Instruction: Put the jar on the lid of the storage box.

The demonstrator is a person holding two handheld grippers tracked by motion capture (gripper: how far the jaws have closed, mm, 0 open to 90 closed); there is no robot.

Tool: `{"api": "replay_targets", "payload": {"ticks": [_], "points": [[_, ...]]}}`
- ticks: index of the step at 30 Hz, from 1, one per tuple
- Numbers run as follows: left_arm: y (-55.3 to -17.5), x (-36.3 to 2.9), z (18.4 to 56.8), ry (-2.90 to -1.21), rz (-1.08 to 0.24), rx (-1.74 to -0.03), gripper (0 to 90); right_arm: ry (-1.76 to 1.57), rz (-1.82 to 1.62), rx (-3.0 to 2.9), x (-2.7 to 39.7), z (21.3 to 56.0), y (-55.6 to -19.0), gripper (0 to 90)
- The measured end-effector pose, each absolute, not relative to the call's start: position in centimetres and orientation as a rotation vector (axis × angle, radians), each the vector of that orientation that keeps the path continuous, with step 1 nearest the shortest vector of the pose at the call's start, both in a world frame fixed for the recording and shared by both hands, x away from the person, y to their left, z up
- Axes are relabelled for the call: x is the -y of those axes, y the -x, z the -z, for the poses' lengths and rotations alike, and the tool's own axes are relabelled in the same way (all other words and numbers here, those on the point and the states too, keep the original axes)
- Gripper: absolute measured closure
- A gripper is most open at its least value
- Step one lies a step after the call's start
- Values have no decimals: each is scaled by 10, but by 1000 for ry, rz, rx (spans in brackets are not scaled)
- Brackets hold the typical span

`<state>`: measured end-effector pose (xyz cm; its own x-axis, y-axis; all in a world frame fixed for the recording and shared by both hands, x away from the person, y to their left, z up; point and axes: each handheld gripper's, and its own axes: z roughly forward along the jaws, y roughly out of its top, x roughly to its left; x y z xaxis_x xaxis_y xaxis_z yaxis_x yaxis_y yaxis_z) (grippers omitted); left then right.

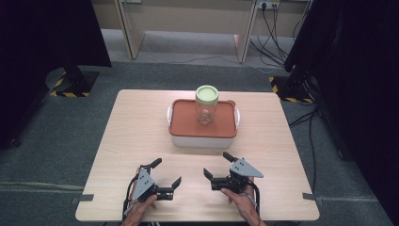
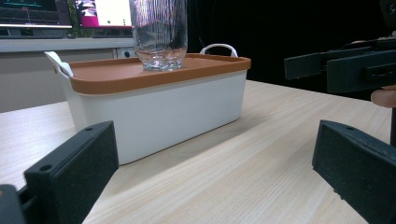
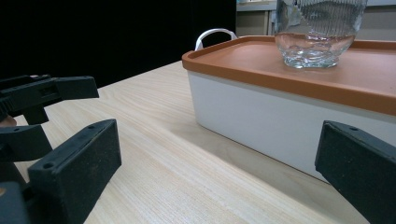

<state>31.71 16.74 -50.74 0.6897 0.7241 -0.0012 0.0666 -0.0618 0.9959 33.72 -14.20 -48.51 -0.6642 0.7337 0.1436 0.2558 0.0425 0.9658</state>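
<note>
A ribbed glass jar [image 1: 207, 109] with a pale green lid [image 1: 207, 94] stands upright on the orange lid [image 1: 186, 121] of a white box [image 1: 203, 140] at the table's far middle. Both grippers rest low near the front edge, a hand on each. My left gripper [image 1: 166, 172] is open and empty, and so is my right gripper [image 1: 217, 164]. In the left gripper view the box [image 2: 159, 102] and jar [image 2: 159, 32] lie ahead between wide jaws, with the right gripper [image 2: 345, 65] at the right. In the right gripper view the box [image 3: 261, 112] and jar [image 3: 317, 32] stand ahead, the left gripper [image 3: 42, 102] at the left.
The light wooden table [image 1: 131, 141] has bare room on both sides of the box and between box and grippers. Dark panels stand left and right of the table, and cables [image 1: 275, 37] trail on the floor behind. Monitors [image 2: 46, 11] glow beyond the table.
</note>
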Motion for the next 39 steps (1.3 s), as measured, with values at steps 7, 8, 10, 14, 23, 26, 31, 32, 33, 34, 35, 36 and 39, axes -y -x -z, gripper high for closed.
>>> {"api": "replay_targets", "payload": {"ticks": [7,8,10,14,23,26,31,32,33,34,35,36,39], "points": [[-317,-167,507,-1561,-610,-670,0,-994,-1658,-1936,141,484,-336,7],[-317,-168,507,-1561,-609,-671,0,-992,-1657,-1934,142,484,-336,7],[-317,-168,507,-1561,-610,-671,0,-991,-1657,-1933,141,484,-336,7],[-317,-168,507,-1561,-609,-671,0,-986,-1657,-1935,141,484,-334,7],[-317,-167,507,-1562,-610,-672,0,-990,-1662,-1929,146,485,-330,7],[-317,-167,507,-1562,-610,-671,0,-988,-1664,-1932,145,485,-329,7],[-317,-167,507,-1562,-610,-672,0,-983,-1668,-1935,144,484,-327,7],[-317,-167,507,-1562,-610,-672,0,-984,-1668,-1937,145,485,-326,7],[-317,-167,507,-1562,-610,-671,0,-985,-1668,-1936,146,485,-325,7],[-317,-167,507,-1562,-610,-672,0,-991,-1667,-1935,147,486,-325,7],[-317,-167,507,-1562,-610,-672,0,-993,-1667,-1933,148,486,-324,7],[-317,-167,507,-1562,-610,-672,0,-997,-1664,-1933,149,487,-324,7],[-317,-167,507,-1563,-609,-673,0,-1001,-1664,-1927,152,487,-323,7]]}}
